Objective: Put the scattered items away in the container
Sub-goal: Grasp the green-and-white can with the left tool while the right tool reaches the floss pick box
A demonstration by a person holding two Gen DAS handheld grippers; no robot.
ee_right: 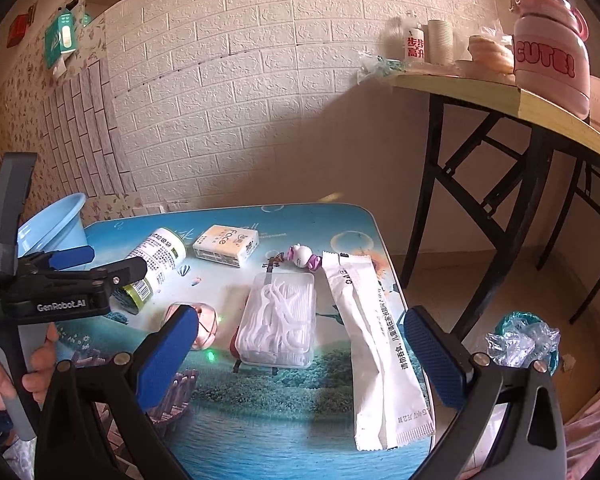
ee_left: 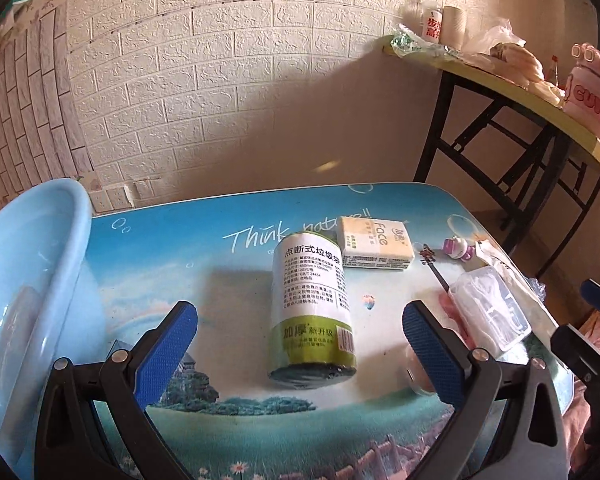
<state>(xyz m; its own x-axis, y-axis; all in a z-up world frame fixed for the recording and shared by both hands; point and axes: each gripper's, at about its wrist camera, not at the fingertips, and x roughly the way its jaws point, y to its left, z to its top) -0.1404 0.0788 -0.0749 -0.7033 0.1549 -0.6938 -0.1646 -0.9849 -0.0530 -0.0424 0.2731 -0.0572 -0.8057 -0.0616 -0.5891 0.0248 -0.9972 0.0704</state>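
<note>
A light blue basin (ee_left: 32,280) stands at the table's left edge; it also shows in the right wrist view (ee_right: 56,220). A roll of bin bags (ee_left: 312,312) lies on the table between the fingers of my open, empty left gripper (ee_left: 300,352). Beyond it lie a tissue pack (ee_left: 376,242), a small pink toy (ee_left: 458,249) and a clear floss-pick box (ee_left: 488,312). My right gripper (ee_right: 300,360) is open and empty, with the floss-pick box (ee_right: 278,320) and a long white sachet (ee_right: 376,344) between its fingers. A pink round item (ee_right: 206,326) lies by its left finger.
The low table (ee_right: 228,432) has a blue landscape print. A taller yellow table (ee_right: 480,88) with black legs stands at the right, with a pink "CUTE" bottle (ee_right: 550,52). A crumpled plastic bag (ee_right: 524,340) lies on the floor. A brick-pattern wall is behind.
</note>
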